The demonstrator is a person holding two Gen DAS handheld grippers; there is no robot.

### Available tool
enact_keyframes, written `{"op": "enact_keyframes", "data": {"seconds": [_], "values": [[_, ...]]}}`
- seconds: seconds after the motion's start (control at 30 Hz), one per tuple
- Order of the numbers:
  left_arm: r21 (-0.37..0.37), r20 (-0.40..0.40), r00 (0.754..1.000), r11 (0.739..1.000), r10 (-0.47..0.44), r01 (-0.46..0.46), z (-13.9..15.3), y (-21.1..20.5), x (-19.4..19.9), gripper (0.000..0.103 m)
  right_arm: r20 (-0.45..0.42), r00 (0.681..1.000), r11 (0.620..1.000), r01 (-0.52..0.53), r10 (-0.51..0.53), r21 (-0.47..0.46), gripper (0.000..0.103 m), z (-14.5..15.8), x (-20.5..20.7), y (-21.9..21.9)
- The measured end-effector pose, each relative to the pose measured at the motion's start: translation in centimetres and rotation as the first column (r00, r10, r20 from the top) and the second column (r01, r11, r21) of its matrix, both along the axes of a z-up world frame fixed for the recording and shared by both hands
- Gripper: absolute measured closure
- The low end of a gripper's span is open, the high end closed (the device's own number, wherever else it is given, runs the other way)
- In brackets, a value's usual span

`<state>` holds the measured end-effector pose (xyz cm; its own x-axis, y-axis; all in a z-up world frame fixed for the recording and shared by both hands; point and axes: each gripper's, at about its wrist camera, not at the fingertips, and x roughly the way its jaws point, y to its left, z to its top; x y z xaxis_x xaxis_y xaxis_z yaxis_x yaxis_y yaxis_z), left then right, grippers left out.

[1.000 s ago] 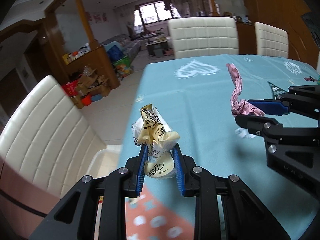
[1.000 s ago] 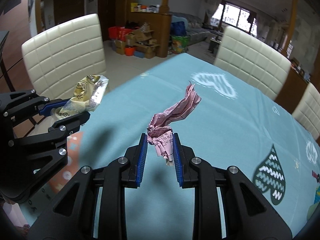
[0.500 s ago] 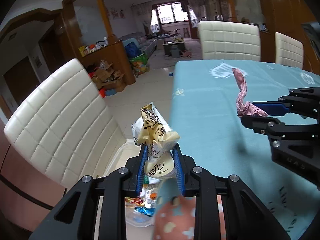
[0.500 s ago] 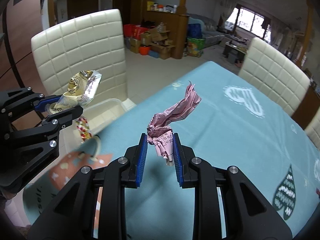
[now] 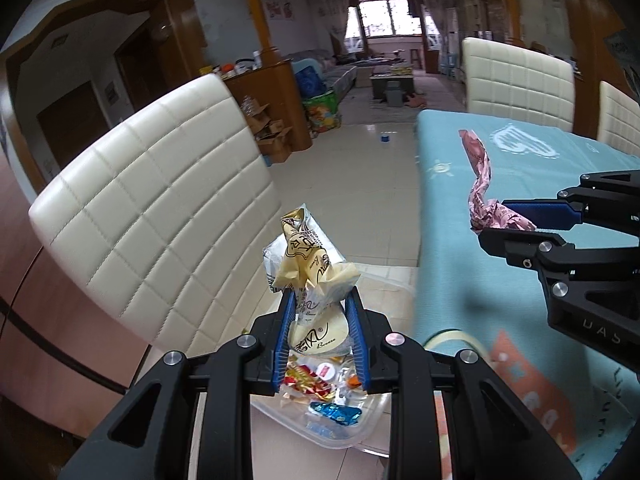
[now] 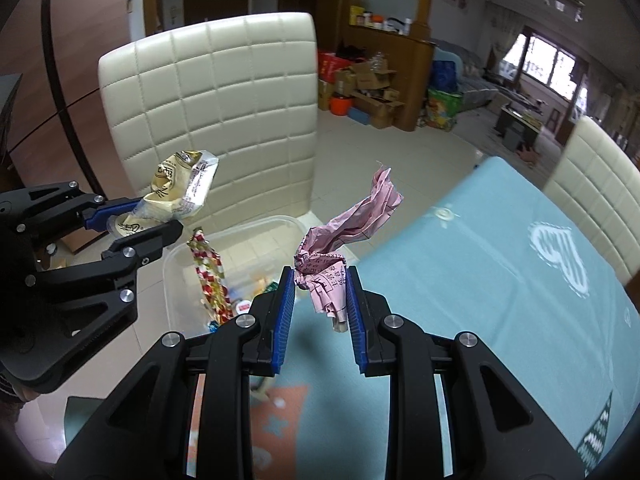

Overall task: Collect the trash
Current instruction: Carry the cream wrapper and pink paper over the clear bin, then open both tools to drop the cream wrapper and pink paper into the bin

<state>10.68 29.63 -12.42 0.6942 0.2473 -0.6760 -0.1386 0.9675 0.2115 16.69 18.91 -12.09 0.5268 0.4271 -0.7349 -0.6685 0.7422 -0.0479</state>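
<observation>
My left gripper (image 5: 320, 312) is shut on a crumpled cream snack wrapper (image 5: 306, 268) and holds it above a clear plastic bin (image 5: 372, 436) with several bright wrappers in it, on the seat of a cream chair. My right gripper (image 6: 320, 292) is shut on a twisted pink paper (image 6: 340, 236) and holds it over the corner of the table with the blue cloth (image 6: 500, 280). The bin (image 6: 172, 280) lies just left of and below the pink paper. Each gripper shows in the other's view, the right one (image 5: 516, 224) and the left one (image 6: 136, 224).
A cream quilted chair (image 5: 156, 208) stands against the table's left end, with its back behind the bin. More cream chairs (image 5: 516, 76) stand along the far side. Cardboard boxes and bags (image 6: 372, 84) lie on the tiled floor by a wooden counter.
Both grippers have moved left, off the table's middle toward its end. The left gripper and its wrapper now hang over the bin, which has come into view. Both grips are unchanged.
</observation>
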Motion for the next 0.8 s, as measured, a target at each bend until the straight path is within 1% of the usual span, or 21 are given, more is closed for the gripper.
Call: {"op": "enact_keyframes", "data": {"seconds": [0.17,0.23,0.3,0.33,0.37,0.4,0.43,0.47,0.53,0.63,0.77,0.8], "values": [[-0.024,-0.013,0.998,0.998,0.061,-0.061,-0.7,2.1,0.5,0.077,-0.021,0.999,0.999,-0.04,0.04,-0.001,0.074,-0.9,0.6,2.1],[-0.049,-0.018,0.997,0.996,0.079,-0.08,-1.0,2.9,0.9,0.074,-0.026,0.998,0.999,-0.051,0.051,0.004,0.074,-1.1,0.8,2.6],[-0.08,-0.027,0.994,0.991,0.104,-0.106,-1.4,3.8,1.2,0.064,-0.031,0.998,0.998,-0.055,0.055,0.0,0.074,-1.3,1.1,3.1],[-0.088,-0.03,0.993,0.989,0.114,-0.116,-1.5,4.0,1.4,0.055,-0.032,0.998,0.999,-0.054,0.054,-0.003,0.072,-1.4,1.3,3.2],[-0.092,-0.029,0.993,0.988,0.119,-0.121,-1.6,4.2,1.5,0.047,-0.036,0.998,0.999,-0.054,0.054,-0.001,0.068,-1.5,1.4,3.2],[-0.097,-0.026,0.992,0.987,0.126,-0.128,-1.7,4.4,1.6,0.042,-0.038,0.998,0.999,-0.053,0.053,0.004,0.054,-1.6,1.6,3.2],[-0.1,-0.024,0.991,0.986,0.13,-0.132,-1.7,4.5,1.6,0.033,-0.03,0.998,0.999,-0.05,0.05,0.01,0.038,-1.5,1.6,3.1],[-0.106,-0.021,0.99,0.985,0.138,-0.14,-1.6,4.6,1.7,0.027,-0.009,0.999,0.999,-0.043,0.043,0.019,0.035,-1.4,1.6,2.9],[-0.117,-0.013,0.988,0.981,0.156,-0.156,-1.5,5.1,1.7,0.025,0.006,0.999,0.999,-0.033,0.033,0.008,0.034,-1.6,1.7,2.7],[-0.114,-0.006,0.984,0.978,0.177,-0.177,-1.4,5.5,1.7,0.024,-0.009,1.0,1.0,-0.025,0.025,0.019,0.034,-1.6,2.1,2.3],[-0.101,0.0,0.983,0.978,0.184,-0.183,-1.2,5.4,1.4,0.024,-0.008,1.0,0.999,-0.008,0.009,0.034,0.034,-1.1,2.0,1.8],[-0.103,0.001,0.983,0.978,0.181,-0.18,-1.1,5.3,1.4,0.024,-0.004,1.0,0.999,-0.001,0.001,0.039,0.032,-0.9,1.9,1.6]]}}
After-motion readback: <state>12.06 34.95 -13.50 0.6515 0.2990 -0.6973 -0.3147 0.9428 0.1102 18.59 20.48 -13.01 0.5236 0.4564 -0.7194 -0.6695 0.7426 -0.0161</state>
